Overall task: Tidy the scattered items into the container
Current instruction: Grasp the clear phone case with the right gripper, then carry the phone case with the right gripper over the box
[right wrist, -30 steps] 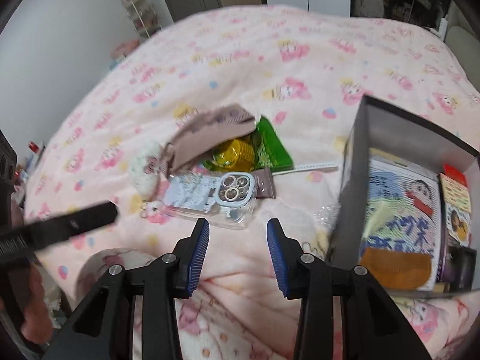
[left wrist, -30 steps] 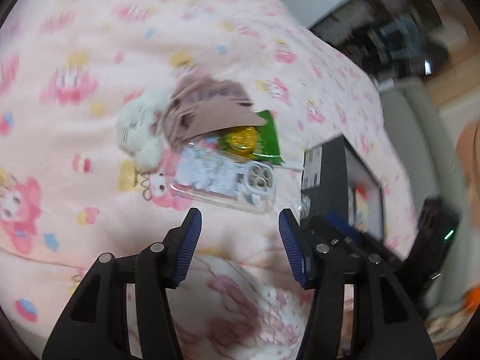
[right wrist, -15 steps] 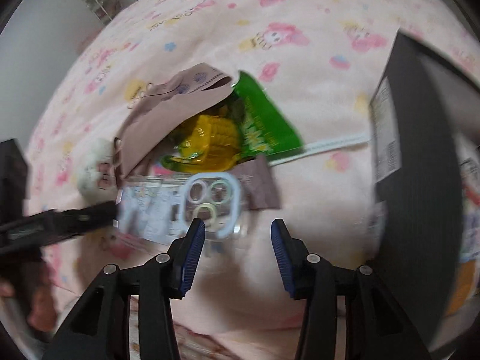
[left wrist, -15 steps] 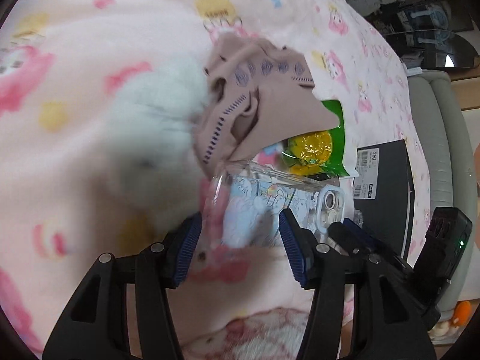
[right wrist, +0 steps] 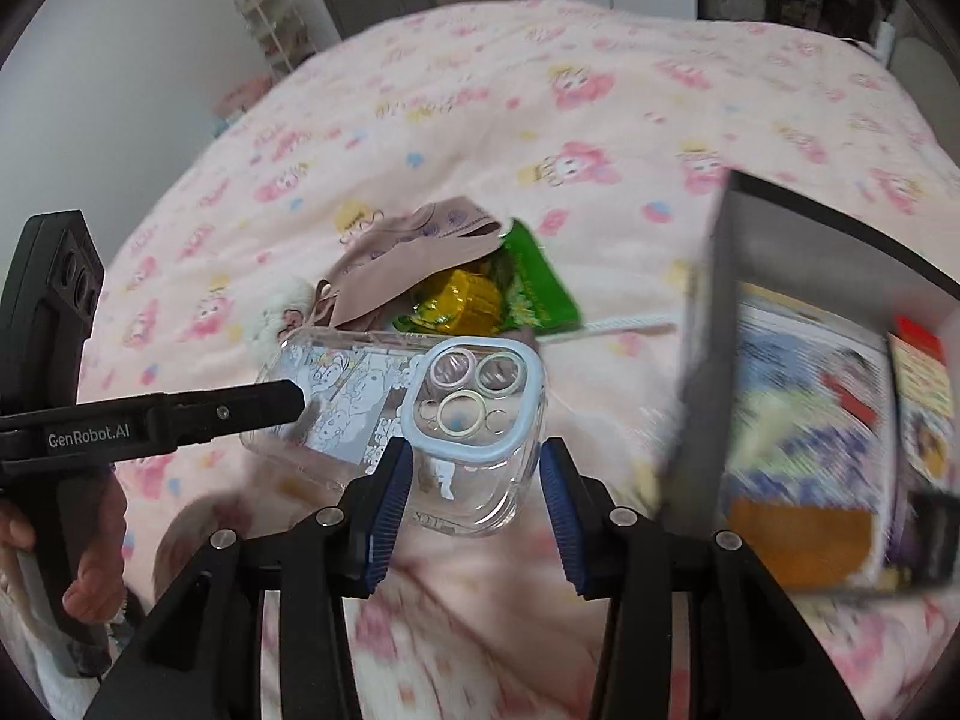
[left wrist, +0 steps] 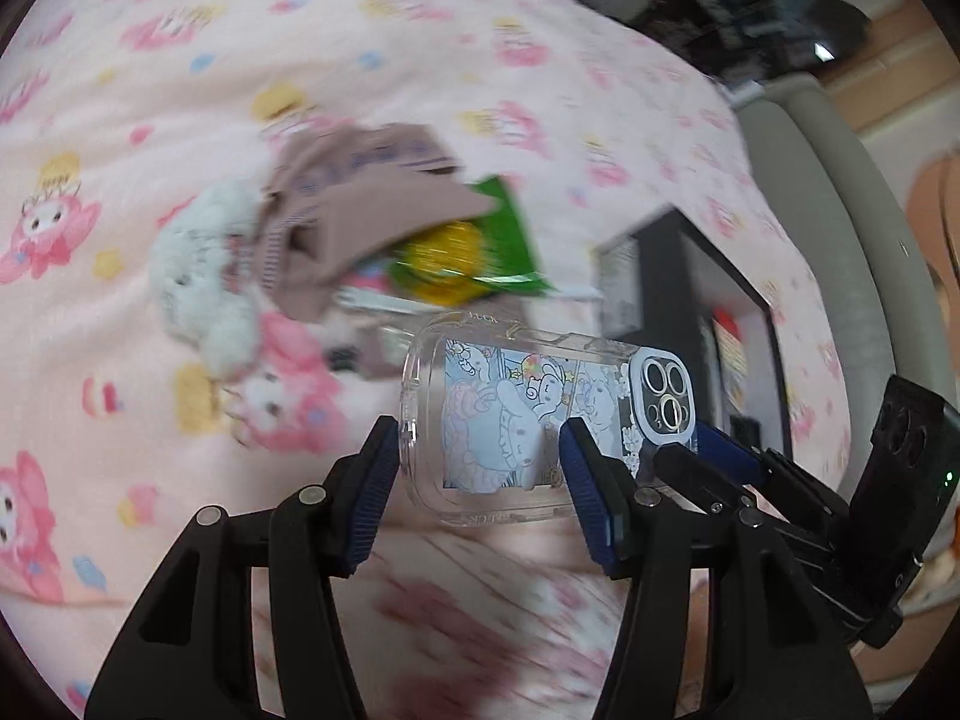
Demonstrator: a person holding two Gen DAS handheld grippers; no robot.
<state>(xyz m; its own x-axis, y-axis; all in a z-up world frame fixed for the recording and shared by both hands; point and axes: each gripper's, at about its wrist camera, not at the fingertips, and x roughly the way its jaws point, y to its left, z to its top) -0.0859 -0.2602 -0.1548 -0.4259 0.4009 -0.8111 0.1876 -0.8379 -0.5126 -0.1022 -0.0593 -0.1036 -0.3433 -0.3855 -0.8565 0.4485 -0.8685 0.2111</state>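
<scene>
A clear phone case (left wrist: 510,420) (right wrist: 360,396) with cartoon art is held over the pink blanket. Its camera end sits between the fingers of my right gripper (right wrist: 477,480), whose jaws are closing, and both pads touch its sides. My left gripper (left wrist: 480,474) stands open around the other end. Its left pad is beside the case's end and its right finger crosses the art. A black box (right wrist: 702,372) (left wrist: 660,312) with books inside stands to the right. A beige mask (right wrist: 420,246), a green packet (right wrist: 540,282), a yellow sweet (right wrist: 462,300) and a white plush (left wrist: 204,276) lie behind the case.
A pink cartoon blanket (right wrist: 600,90) covers the whole bed. A thin white stick (right wrist: 624,324) lies between the pile and the box. A hand (right wrist: 90,588) holds the left gripper's handle at the lower left. Shelves and furniture stand beyond the bed's far edge.
Both grippers dipped to the pile and have drawn back. The phone case has come away from the mask and packet, and its camera end is now between the right fingers.
</scene>
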